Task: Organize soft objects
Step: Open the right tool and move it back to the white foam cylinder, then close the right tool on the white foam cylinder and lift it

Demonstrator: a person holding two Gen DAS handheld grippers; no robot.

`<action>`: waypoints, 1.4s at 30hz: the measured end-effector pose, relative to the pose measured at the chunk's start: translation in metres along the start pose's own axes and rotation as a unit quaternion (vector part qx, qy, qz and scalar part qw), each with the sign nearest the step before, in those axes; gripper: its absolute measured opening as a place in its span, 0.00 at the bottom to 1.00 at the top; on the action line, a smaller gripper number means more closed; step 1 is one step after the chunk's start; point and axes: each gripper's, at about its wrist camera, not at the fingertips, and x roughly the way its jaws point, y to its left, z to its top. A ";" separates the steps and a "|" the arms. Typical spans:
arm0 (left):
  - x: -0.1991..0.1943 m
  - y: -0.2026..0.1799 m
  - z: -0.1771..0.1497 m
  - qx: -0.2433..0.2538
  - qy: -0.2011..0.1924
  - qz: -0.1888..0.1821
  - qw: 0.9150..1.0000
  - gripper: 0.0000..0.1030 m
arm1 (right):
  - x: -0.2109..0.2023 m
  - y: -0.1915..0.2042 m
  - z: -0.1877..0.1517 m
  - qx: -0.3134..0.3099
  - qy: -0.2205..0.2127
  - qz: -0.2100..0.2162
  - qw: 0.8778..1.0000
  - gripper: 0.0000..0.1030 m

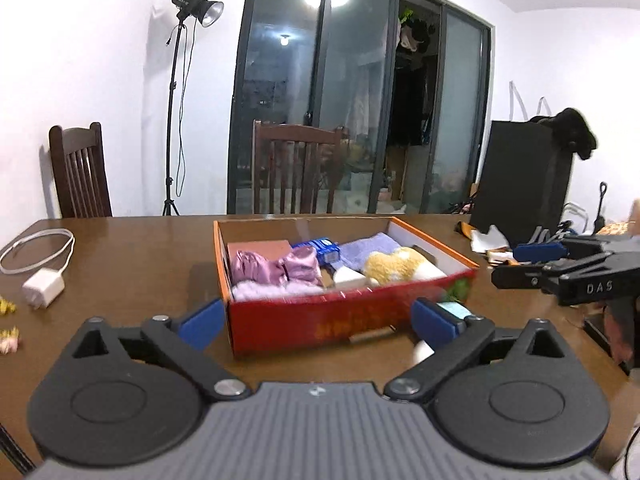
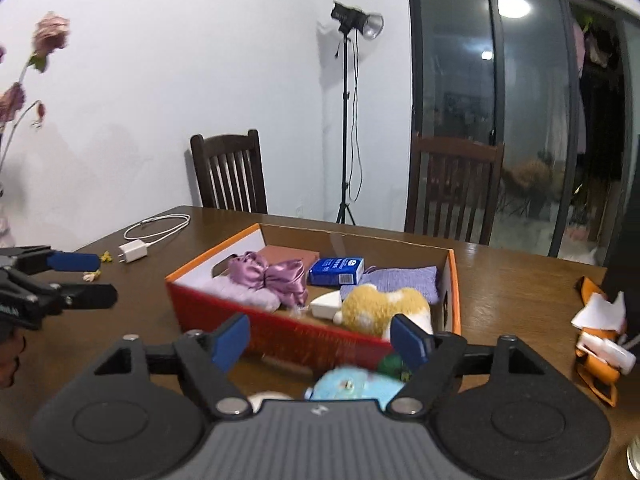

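Brown table [image 1: 132,264] carries the box [image 1: 344,320] already filled with soft things, both grippers [image 1: 316,320] [image 2: 320,340] empty with jaws spread, likely between picks; next, the blue plush [image 2: 352,384] lying before the box needs grasping.

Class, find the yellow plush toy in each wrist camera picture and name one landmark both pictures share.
Left wrist view: the yellow plush toy lies in the right half of the red box, just above centre.
Right wrist view: the yellow plush toy lies at the box's near right corner, just right of centre.
Shared landmark: the blue tissue pack inside the box.
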 end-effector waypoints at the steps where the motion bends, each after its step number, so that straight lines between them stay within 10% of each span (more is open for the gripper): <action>1: -0.008 -0.002 -0.006 -0.006 -0.004 -0.003 1.000 1.00 | -0.008 0.003 -0.007 0.004 -0.006 0.000 1.000 0.79; 16: -0.023 -0.022 -0.036 -0.014 0.038 0.009 0.999 1.00 | -0.042 0.014 -0.074 0.070 0.030 0.018 0.997 0.81; 23: 0.012 -0.029 -0.042 -0.028 0.081 0.011 0.996 0.99 | -0.022 0.005 -0.076 0.120 0.037 0.018 0.992 0.68; 35: 0.089 -0.046 -0.036 -0.067 0.124 -0.050 0.989 0.72 | 0.029 -0.018 -0.082 0.231 0.051 0.043 0.971 0.36; 42: 0.119 -0.041 -0.043 -0.111 0.152 -0.108 0.976 0.33 | 0.052 -0.017 -0.085 0.238 0.065 0.054 0.968 0.26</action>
